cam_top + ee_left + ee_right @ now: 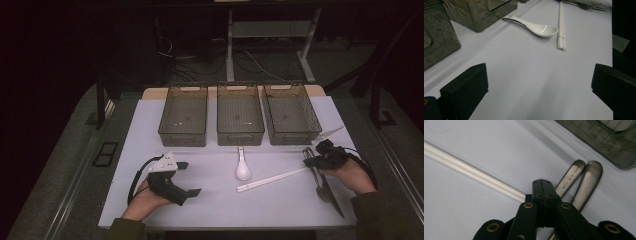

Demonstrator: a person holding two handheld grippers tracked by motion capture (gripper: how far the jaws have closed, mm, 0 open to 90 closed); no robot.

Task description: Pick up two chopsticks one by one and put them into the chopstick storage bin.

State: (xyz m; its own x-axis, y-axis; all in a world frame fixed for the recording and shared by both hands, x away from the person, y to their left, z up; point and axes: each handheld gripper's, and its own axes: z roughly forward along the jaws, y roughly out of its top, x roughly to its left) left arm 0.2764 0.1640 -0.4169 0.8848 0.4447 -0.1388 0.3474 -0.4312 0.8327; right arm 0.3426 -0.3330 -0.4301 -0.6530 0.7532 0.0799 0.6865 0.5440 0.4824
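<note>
A white ceramic spoon (pixel 243 168) (pixel 536 27) lies mid-table, bowl toward me. Beside it a pair of white chopsticks (pixel 272 179) (pixel 561 25) (pixel 471 172) runs diagonally. My left gripper (pixel 189 178) (pixel 539 87) rests on the table to the left of the spoon, jaws wide open with bare table between them. My right gripper (pixel 308 159) (pixel 542 191) is shut, and I see nothing held between its jaws. Its tip sits over the far end of the chopsticks, right beside two metal utensil handles (pixel 584 180).
Three clear grey bins (pixel 182 136) (pixel 240 137) (pixel 295 136) stand in a row at the back of the white mat (pixel 210 205). A metal fork and knife (pixel 324 187) lie at the right. A white utensil (pixel 328 134) lies near the right bin.
</note>
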